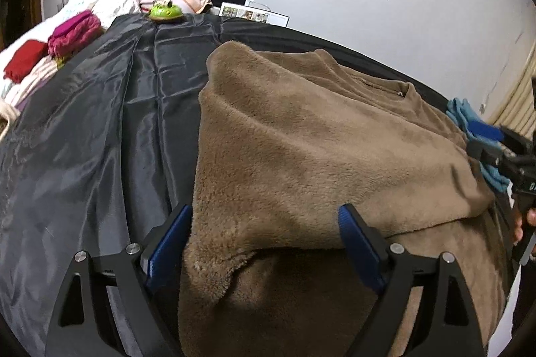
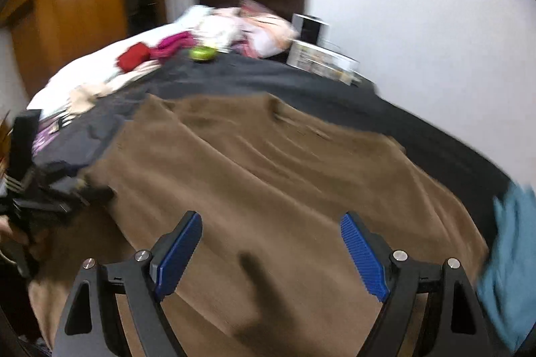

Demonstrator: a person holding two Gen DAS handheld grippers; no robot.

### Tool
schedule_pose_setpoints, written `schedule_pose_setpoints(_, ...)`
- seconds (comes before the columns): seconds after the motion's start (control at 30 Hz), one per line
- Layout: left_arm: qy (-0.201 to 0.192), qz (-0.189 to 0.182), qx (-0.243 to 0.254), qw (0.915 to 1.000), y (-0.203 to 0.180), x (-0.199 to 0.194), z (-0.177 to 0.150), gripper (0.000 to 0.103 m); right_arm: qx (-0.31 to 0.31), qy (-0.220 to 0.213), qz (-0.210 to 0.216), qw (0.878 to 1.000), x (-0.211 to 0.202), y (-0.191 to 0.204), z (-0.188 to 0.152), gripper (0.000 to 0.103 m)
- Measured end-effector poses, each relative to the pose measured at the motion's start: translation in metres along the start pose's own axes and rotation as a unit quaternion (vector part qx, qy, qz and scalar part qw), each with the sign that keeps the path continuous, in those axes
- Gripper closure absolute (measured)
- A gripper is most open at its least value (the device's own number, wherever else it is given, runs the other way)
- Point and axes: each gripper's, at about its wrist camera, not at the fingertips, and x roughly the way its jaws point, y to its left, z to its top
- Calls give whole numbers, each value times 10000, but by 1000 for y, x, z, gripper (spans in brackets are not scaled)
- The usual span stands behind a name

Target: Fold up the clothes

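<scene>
two claws stand wide open with nothing pinched. the left gripper (image 1: 264, 243) sits over the near folded edge of the brown fleece top (image 1: 318, 135), one blue pad at its left edge. the right gripper (image 2: 271, 253) hangs over the same top, well inside its edges. the fuzzy top lies partly folded on a shiny black sheet (image 1: 100, 122), bare on the left. a blue cloth (image 2: 512, 273) lies beside it. a green toy (image 1: 165, 11) sits far back.

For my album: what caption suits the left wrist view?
Open left tongs straddle a folded brown fleece top on a dark bedcover.
</scene>
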Motion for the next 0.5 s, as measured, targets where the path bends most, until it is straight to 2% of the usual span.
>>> schedule_pose_setpoints(0.27, -38, 9, -122, 9999, 2, -1, -2, 10, -938, 101, 842, 9920, 72, 87, 75, 16)
schedule_pose_setpoints(0.33, -48, -26, -152, 9999, 4, -2, -3, 9, -1174, 210, 899, 9888, 94, 104, 85, 16)
schedule_pose_setpoints(0.5, -68, -97, -214, 9997, 6, -3, -3, 9, -1517, 592, 715, 9841, 147, 122, 94, 16)
